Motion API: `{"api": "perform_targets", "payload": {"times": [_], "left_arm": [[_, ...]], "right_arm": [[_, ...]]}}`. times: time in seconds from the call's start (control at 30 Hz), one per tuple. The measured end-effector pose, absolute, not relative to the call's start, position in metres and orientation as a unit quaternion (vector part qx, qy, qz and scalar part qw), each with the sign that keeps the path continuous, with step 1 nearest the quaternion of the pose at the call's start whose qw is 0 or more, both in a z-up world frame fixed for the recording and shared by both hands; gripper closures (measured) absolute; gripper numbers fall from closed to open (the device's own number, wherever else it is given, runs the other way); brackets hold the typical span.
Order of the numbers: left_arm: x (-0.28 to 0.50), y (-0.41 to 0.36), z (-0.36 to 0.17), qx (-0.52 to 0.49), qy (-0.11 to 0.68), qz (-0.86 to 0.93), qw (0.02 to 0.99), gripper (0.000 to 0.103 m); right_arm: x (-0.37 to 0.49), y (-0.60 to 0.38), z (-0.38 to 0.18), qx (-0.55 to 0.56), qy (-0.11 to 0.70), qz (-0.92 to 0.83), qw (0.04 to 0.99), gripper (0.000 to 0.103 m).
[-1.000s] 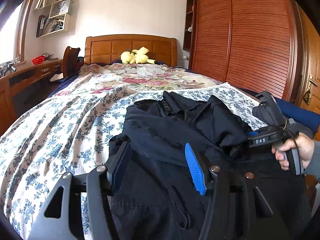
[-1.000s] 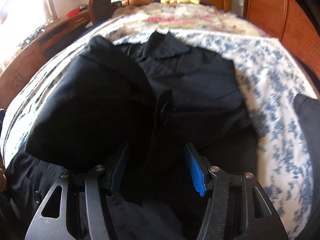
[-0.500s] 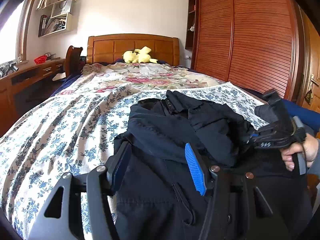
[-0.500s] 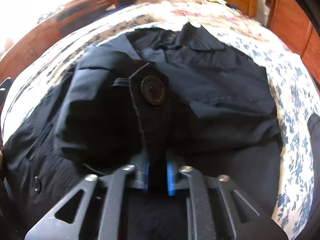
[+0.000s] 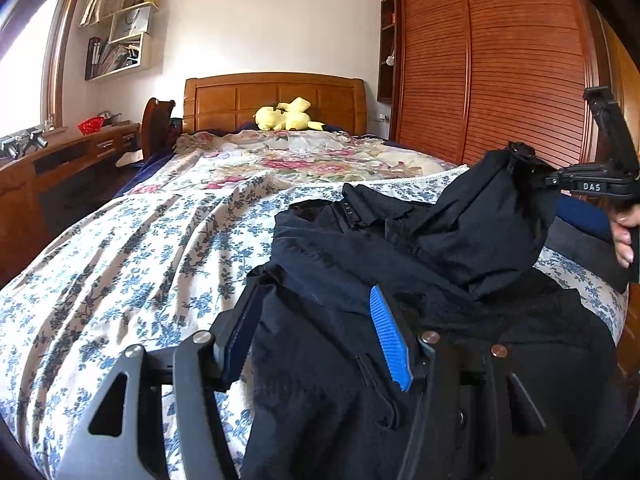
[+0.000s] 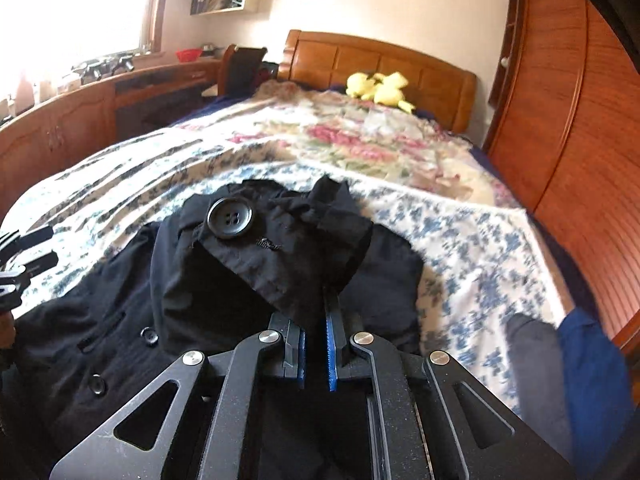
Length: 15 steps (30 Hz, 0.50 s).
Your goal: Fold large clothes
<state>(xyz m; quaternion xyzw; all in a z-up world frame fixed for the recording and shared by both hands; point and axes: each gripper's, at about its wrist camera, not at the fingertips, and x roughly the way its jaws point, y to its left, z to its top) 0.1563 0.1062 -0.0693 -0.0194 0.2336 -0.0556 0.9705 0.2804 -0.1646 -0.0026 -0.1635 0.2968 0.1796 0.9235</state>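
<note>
A large black coat [image 5: 360,248] lies spread on the bed's blue-flowered sheet [image 5: 140,260]. My left gripper [image 5: 312,320] hovers open over the coat's near left part, and its blue pads do not press the cloth. My right gripper [image 6: 316,320] is shut on a bunch of the coat [image 6: 100,320], a sleeve end with a big black button [image 6: 230,216], and holds it raised above the rest. In the left wrist view the right gripper [image 5: 592,184] shows at the right edge in a person's hand, with the black cloth hanging from it.
A yellow plush toy [image 5: 286,114] rests by the wooden headboard [image 5: 276,96]. A wooden desk [image 5: 60,168] runs along the left; a slatted wardrobe [image 5: 500,80] stands on the right. Dark blue and grey clothes [image 6: 576,360] lie at the bed's right edge.
My right gripper has closed on the coat's sleeve end and lifted it off the bed, tilting as it rose. The left gripper has stayed in place, open.
</note>
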Motion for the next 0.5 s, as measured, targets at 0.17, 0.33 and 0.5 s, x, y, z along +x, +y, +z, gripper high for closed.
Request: {"api": "perform_targets", "payload": {"times": [0.17, 0.33, 0.5], "left_arm": [[0.136, 0.107, -0.067, -0.014, 0.234, -0.044, 0.971, 0.048], [0.114, 0.107, -0.065, -0.023, 0.243, -0.033, 0.969, 0.048], [0.096, 0.101, -0.063, -0.019, 0.251, -0.026, 0.967, 0.048]], "right_arm": [[0.264, -0.152, -0.009, -0.158, 0.299, 0.206, 0.918, 0.098], [0.237, -0.130, -0.021, -0.159, 0.302, 0.248, 0.907, 0.098], [0.211, -0.109, -0.030, -0.164, 0.313, 0.285, 0.891, 0.072]]}}
